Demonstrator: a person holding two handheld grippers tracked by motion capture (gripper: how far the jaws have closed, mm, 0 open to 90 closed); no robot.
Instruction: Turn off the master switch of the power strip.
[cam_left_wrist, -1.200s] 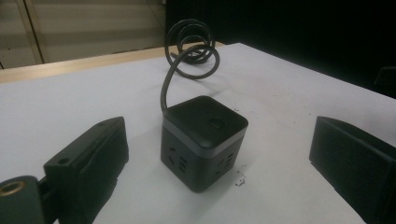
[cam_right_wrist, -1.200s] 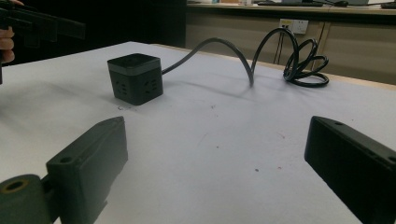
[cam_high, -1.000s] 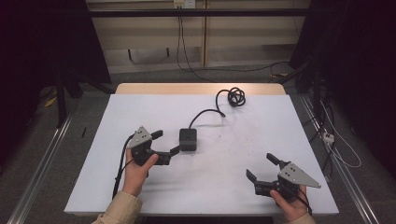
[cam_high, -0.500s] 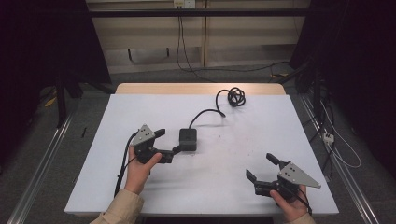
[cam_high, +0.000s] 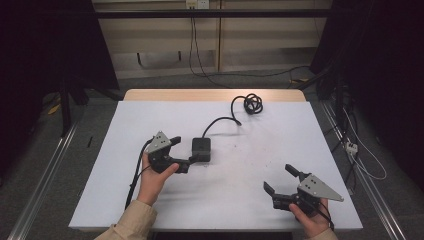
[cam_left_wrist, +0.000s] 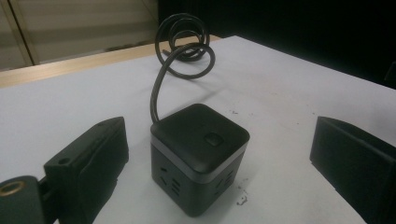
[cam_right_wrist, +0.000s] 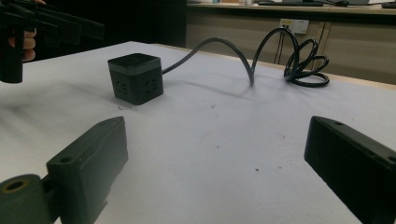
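1. on the white table (cam_high: 100, 200), a black cube power socket (cam_high: 201, 148) sits near the middle, slightly left, with its cable (cam_high: 220, 122) running back to a loose coil (cam_high: 248, 103) near the far edge.
2. the left gripper (cam_high: 182, 152) is level with the cube, its jaws spread wide with the cube just ahead of them; in the left gripper view the cube (cam_left_wrist: 198, 156) stands between the two black jaws, apart from both, and nothing is held.
3. the right gripper (cam_high: 282, 180) waits near the front right corner, well apart from the cube, jaws wide open and empty; the right gripper view shows the cube (cam_right_wrist: 135, 77) far off, with the other hand beside it.
4. the cube looks rigid and fairly dense for its size, with smooth plastic faces that could slip under hard jaws; a squeeze across two opposite flat side faces, below the pale seam, seems the surest hold.
5. the cable appears stiff and springy, holding its arch off the table, so it will likely drag or twist the cube when lifted.
6. the button on the top face (cam_left_wrist: 213, 139) and the socket holes are best left clear of the jaws.
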